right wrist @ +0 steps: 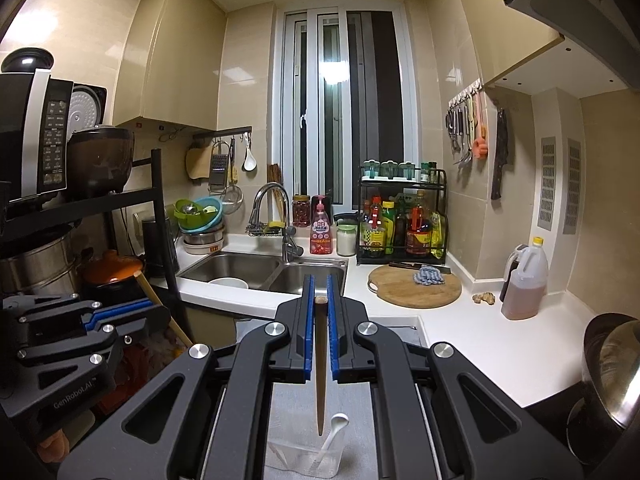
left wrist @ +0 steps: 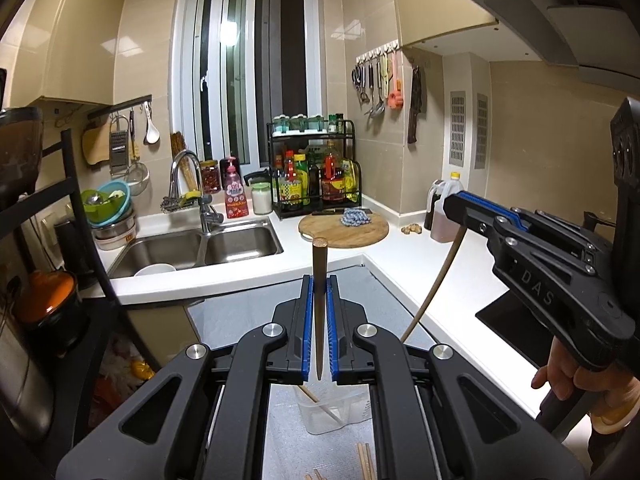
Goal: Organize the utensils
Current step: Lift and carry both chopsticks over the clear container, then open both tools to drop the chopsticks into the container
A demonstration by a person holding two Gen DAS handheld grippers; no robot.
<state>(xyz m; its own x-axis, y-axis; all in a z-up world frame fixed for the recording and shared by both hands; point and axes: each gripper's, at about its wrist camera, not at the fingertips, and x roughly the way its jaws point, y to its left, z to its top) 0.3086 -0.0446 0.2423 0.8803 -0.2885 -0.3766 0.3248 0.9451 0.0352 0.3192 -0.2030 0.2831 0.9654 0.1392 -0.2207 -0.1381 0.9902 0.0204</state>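
Your left gripper [left wrist: 319,288] and right gripper [right wrist: 319,288] each clamp one brown chopstick [left wrist: 319,312], pointing slightly downward, above the clear container [right wrist: 308,458] near the counter's [right wrist: 472,344] front edge.

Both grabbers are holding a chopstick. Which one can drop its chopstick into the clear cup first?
Probably the right gripper. Its chopstick hangs with the tip just above the clear cup, beside the white spoon. The left gripper holds its chopstick too, but the cup looks farther below it.
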